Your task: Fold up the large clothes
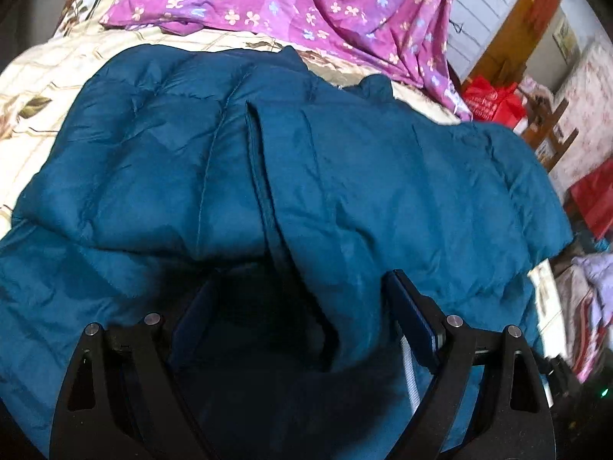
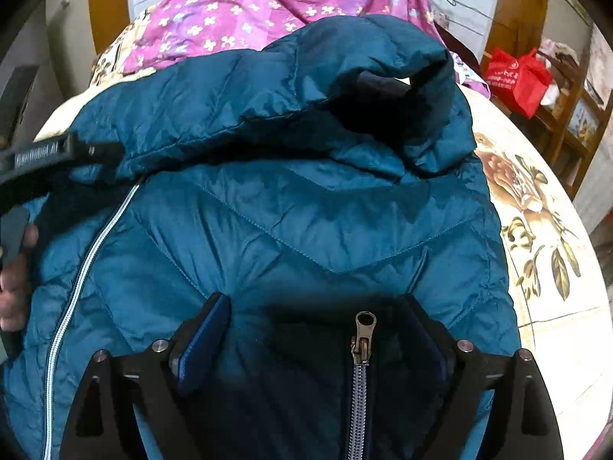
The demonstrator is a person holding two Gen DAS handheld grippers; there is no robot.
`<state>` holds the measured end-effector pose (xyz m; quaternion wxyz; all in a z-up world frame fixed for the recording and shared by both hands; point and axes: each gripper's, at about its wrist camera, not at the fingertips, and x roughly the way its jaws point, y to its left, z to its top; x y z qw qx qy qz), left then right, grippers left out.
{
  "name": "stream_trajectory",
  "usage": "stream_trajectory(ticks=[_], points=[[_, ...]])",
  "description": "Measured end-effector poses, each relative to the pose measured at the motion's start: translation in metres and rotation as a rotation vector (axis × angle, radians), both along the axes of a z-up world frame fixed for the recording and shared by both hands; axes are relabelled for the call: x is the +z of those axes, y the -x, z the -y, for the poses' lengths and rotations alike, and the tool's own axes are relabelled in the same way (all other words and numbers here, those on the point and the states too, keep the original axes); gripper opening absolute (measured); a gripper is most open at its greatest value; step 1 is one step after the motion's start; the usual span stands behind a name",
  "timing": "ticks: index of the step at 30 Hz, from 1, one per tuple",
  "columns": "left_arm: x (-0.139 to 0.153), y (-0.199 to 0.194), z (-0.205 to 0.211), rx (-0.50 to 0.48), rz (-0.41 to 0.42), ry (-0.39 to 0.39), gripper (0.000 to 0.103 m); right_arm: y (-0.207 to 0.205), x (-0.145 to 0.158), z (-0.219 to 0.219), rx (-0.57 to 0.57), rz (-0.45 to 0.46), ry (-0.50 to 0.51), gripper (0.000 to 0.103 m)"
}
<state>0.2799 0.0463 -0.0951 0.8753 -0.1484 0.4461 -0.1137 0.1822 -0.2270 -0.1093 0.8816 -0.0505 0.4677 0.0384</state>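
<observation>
Both the left gripper (image 1: 302,329) and right gripper (image 2: 322,329) hover open over the teal puffer jacket (image 2: 306,211), whose slippery padding could spring unfolded.

One teal jacket (image 2: 306,211), one purple floral sheet (image 1: 306,4), one red bag (image 2: 517,76).

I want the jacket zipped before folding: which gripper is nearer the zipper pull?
Right. The right gripper sits open right over the zipper pull; the left gripper sits open over the teal jacket, no pull in view.
</observation>
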Motion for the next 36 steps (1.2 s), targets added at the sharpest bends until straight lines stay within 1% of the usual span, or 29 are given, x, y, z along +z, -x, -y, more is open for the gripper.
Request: stream_trajectory(ticks=[1, 2, 3, 4, 5, 6, 7, 11, 13, 16, 19, 23, 26, 27, 29, 31, 32, 33, 35, 36], points=[[-0.001, -0.001, -0.002, -0.006, 0.008, 0.034, 0.083, -0.002, 0.000, -0.001, 0.000, -0.001, 0.005, 0.091], [-0.001, 0.000, -0.005, -0.011, 0.014, 0.069, 0.071, -0.003, -0.001, -0.002, -0.001, -0.002, 0.009, 0.093], [-0.002, 0.001, -0.010, -0.012, 0.010, 0.124, 0.039, -0.001, -0.001, -0.003, -0.003, -0.003, 0.012, 0.093], [-0.002, 0.001, -0.014, -0.015, -0.006, 0.174, 0.020, -0.002, -0.002, -0.004, -0.004, -0.004, 0.013, 0.095], [-0.001, 0.004, -0.014, -0.008, -0.012, 0.196, 0.017, -0.001, -0.002, -0.004, -0.006, -0.005, 0.015, 0.097], [0.001, 0.008, -0.017, 0.002, -0.010, 0.213, 0.011, 0.004, -0.003, 0.001, -0.008, -0.005, 0.016, 0.098], [0.006, 0.013, -0.018, 0.007, 0.003, 0.219, 0.008, 0.003, -0.003, 0.001, -0.013, -0.007, 0.022, 0.099], [0.028, 0.029, -0.027, 0.038, 0.061, 0.195, 0.006, 0.002, -0.003, -0.002, -0.027, -0.014, 0.040, 0.102], [0.044, 0.034, -0.040, 0.074, 0.110, 0.150, 0.006, 0.002, -0.001, -0.002, -0.029, -0.023, 0.040, 0.101], [0.052, 0.030, -0.060, 0.122, 0.125, 0.095, 0.006, 0.002, 0.002, -0.001, -0.042, -0.027, 0.035, 0.101], [0.048, 0.022, -0.076, 0.156, 0.127, 0.052, 0.006, 0.001, 0.004, 0.002, -0.065, -0.010, 0.047, 0.101], [0.034, 0.009, -0.086, 0.174, 0.086, 0.049, 0.006, 0.001, 0.010, 0.009, -0.098, 0.021, 0.042, 0.101], [0.020, -0.001, -0.090, 0.194, 0.030, 0.060, 0.006, 0.002, 0.017, 0.020, -0.140, 0.058, 0.012, 0.098], [0.018, -0.001, -0.092, 0.199, 0.023, 0.057, 0.007, 0.002, 0.020, 0.028, -0.165, 0.078, -0.013, 0.098], [0.016, -0.004, -0.092, 0.197, 0.012, 0.025, 0.012, 0.003, 0.025, 0.043, -0.207, 0.112, -0.069, 0.093], [0.018, -0.004, -0.090, 0.199, 0.021, -0.020, 0.017, 0.004, 0.032, 0.060, -0.261, 0.163, -0.127, 0.089], [0.019, -0.002, -0.090, 0.208, 0.021, -0.033, 0.020, 0.004, 0.036, 0.068, -0.288, 0.192, -0.153, 0.088], [0.020, -0.001, -0.093, 0.228, 0.017, -0.045, 0.024, 0.005, 0.041, 0.075, -0.309, 0.221, -0.179, 0.088], [0.024, 0.003, -0.100, 0.279, 0.022, -0.041, 0.024, 0.002, 0.051, 0.088, -0.323, 0.282, -0.236, 0.088], [0.026, 0.006, -0.104, 0.318, 0.025, -0.065, 0.024, 0.000, 0.055, 0.090, -0.320, 0.307, -0.249, 0.088]])
